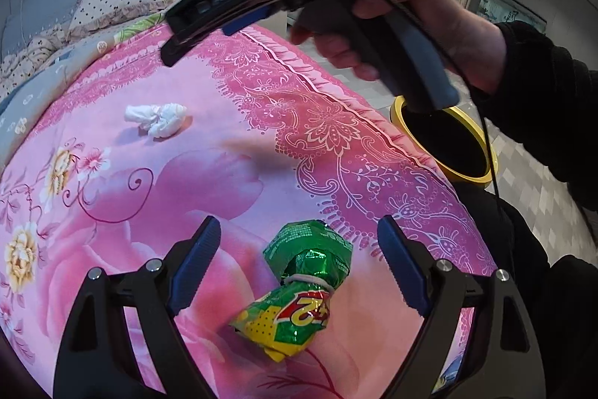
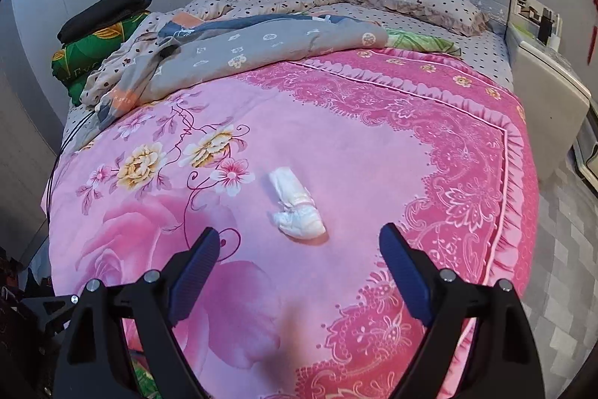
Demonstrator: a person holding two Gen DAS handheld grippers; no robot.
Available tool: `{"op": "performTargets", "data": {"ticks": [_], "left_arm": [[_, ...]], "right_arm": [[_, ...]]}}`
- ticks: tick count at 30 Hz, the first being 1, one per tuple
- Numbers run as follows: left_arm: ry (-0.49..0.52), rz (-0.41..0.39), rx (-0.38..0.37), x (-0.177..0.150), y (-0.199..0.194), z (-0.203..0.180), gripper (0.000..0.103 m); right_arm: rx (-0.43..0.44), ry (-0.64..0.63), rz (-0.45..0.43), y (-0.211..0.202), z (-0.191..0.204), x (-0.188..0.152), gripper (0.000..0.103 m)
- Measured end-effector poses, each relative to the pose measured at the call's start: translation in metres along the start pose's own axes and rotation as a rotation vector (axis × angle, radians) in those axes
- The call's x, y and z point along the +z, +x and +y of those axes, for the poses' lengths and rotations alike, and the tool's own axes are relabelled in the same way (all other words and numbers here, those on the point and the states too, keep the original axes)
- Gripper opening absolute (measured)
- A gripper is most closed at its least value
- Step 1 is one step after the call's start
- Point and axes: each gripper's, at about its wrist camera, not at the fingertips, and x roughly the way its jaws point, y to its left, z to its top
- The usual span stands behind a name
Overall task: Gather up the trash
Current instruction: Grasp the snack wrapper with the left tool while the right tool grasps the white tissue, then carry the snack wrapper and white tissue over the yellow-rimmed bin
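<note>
A green and yellow snack wrapper (image 1: 299,290), tied in the middle with a band, lies on the pink floral blanket (image 1: 187,174). My left gripper (image 1: 299,238) hangs open just above it, its blue pads apart on either side of the wrapper's upper end. A crumpled white tissue (image 1: 157,116) lies farther up the blanket. In the right wrist view the same tissue (image 2: 297,208) sits ahead of my right gripper (image 2: 299,242), which is open with nothing between its fingers. The right gripper (image 1: 179,43) also shows in the left wrist view, held by a hand (image 1: 422,25) above the bed.
A yellow-rimmed bin (image 1: 452,144) with a dark inside stands on the tiled floor beside the bed's right edge. Rumpled grey and dotted bedding (image 2: 243,47) and pillows (image 2: 422,2) fill the head of the bed. A white bedside cabinet (image 2: 549,88) stands at the right.
</note>
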Motion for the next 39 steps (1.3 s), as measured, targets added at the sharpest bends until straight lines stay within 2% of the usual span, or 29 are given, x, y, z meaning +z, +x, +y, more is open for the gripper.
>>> {"op": "performTargets", "data": {"ticks": [7, 9, 12, 16, 17, 19, 20, 22, 23, 28, 34, 39], "left_arm": [[-0.033, 0.022, -0.035, -0.001, 0.021, 0.009, 0.080], [-0.034, 0.031, -0.043, -0.002, 0.026, 0.011, 0.078], [-0.037, 0.049, -0.045, -0.004, 0.034, 0.012, 0.068], [-0.054, 0.068, -0.061, -0.003, 0.042, 0.015, 0.049], [-0.053, 0.071, -0.063, -0.003, 0.043, 0.015, 0.047], [-0.048, 0.064, -0.059, -0.003, 0.044, 0.014, 0.045], [-0.044, 0.060, -0.061, -0.003, 0.044, 0.014, 0.043], [-0.044, 0.056, -0.063, -0.003, 0.044, 0.013, 0.042], [-0.048, 0.056, -0.067, -0.003, 0.044, 0.014, 0.041], [-0.072, 0.050, -0.068, -0.002, 0.042, 0.020, 0.040], [-0.098, 0.025, -0.057, -0.003, 0.032, 0.023, 0.039], [-0.113, -0.011, -0.019, -0.011, 0.011, 0.025, 0.039]], "right_arm": [[0.001, -0.060, 0.035, 0.057, 0.003, 0.011, 0.083], [-0.007, -0.061, 0.035, 0.072, 0.003, 0.012, 0.083], [-0.013, -0.051, 0.046, 0.093, 0.000, 0.014, 0.083], [-0.034, -0.078, 0.074, 0.117, 0.002, 0.017, 0.071], [-0.035, -0.077, 0.084, 0.122, 0.002, 0.017, 0.068], [-0.027, -0.071, 0.113, 0.134, -0.001, 0.016, 0.050], [-0.027, -0.071, 0.123, 0.138, -0.001, 0.015, 0.046], [-0.028, -0.065, 0.141, 0.145, -0.002, 0.012, 0.031], [-0.021, -0.051, 0.143, 0.147, -0.004, 0.010, 0.031], [0.024, -0.013, 0.135, 0.137, -0.006, 0.008, 0.024], [0.050, -0.005, 0.091, 0.098, -0.001, 0.006, 0.023], [0.054, 0.017, 0.055, 0.059, 0.000, 0.002, 0.023]]}}
